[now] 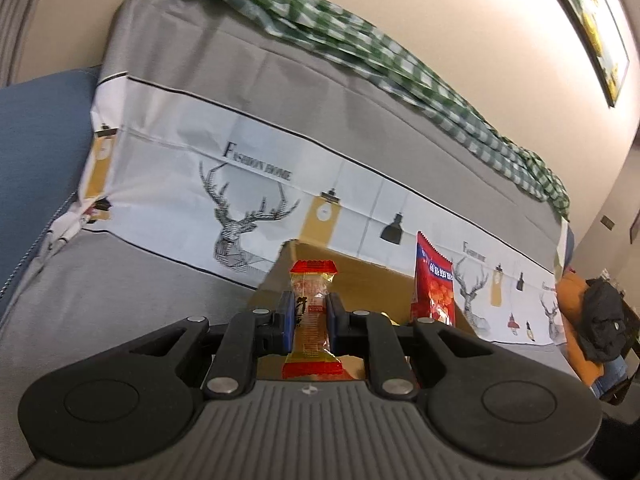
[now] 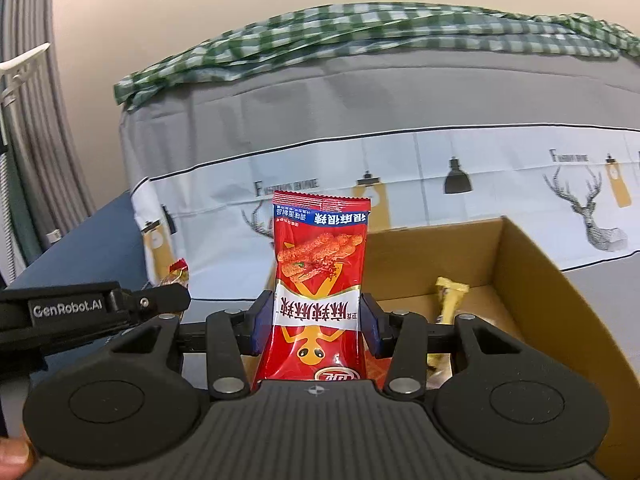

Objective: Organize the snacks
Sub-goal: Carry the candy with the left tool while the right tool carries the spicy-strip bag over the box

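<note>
I have my left gripper (image 1: 311, 316) clamped narrow on a small red-and-clear snack sachet (image 1: 312, 308), just short of the cardboard box (image 2: 520, 264). My right gripper (image 2: 316, 320) pinches the red spicy-strip packet (image 2: 318, 280) at its waist, over the box's near left corner. Both look light, crinkly and slippery, so I'd judge a mid-body grip safest.

Left gripper (image 1: 309, 316): fingers (image 1: 286, 316) nearly closed, clamping a slim snack packet (image 1: 311, 320). Right gripper (image 2: 316, 320): fingers (image 2: 260, 322) set wider, gripping a red snack bag (image 2: 318, 276). Both tilt slightly downward.
</note>
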Available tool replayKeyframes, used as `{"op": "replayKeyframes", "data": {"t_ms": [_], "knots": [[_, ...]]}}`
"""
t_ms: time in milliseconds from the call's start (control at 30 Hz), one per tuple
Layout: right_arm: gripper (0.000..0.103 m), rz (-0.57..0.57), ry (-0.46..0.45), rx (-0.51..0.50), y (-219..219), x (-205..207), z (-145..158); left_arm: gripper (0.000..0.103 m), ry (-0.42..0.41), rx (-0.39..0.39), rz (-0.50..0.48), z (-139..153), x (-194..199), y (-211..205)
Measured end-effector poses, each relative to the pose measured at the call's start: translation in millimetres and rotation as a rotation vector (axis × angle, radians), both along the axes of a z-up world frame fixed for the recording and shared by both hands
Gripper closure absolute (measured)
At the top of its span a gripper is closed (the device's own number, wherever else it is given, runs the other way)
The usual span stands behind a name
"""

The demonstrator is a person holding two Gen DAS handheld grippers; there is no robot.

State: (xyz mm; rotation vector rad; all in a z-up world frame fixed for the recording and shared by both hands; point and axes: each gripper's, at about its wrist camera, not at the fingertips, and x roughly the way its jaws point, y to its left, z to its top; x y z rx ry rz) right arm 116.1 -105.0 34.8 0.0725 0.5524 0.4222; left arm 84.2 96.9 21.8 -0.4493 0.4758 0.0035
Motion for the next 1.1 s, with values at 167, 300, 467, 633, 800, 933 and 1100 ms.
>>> {"op": "replayKeyframes", "data": {"t_ms": [167,300,467,633,800,933,1100], "knots": [[0.056,-0.038,-0.014,0.006,-12.9,4.1,1.7,0.086,-0.006,-0.010,-0.017,-1.6,2.7,-4.9],[0.056,-0.066,-0.004,0.009,-21.8,9.5,-0.3,0.086,-0.007,-0.017,-0.029,-2.1,5.4,-7.9],[0.056,-0.090,-0.009,0.007,-30.1,14.1,-0.6,0.086,-0.007,-0.021,-0.054,-2.7,8.7,-15.7],[0.056,-0.122,-0.009,0.010,-37.8,19.3,-0.1,0.086,-0.019,0.004,-0.104,-2.7,10.4,-33.5],[0.056,-0.147,-0.016,0.006,-43.5,21.7,0.1,0.086,-0.044,0.027,-0.143,-1.6,10.7,-45.8],[0.056,-0.159,-0.013,0.002,-47.0,23.6,-1.3,0.086,-0.045,0.033,-0.164,-2.4,12.3,-51.9],[0.056,-0.175,-0.019,-0.004,-51.0,23.3,-1.4,0.086,-0.048,0.035,-0.182,-2.4,13.7,-56.4]]}}
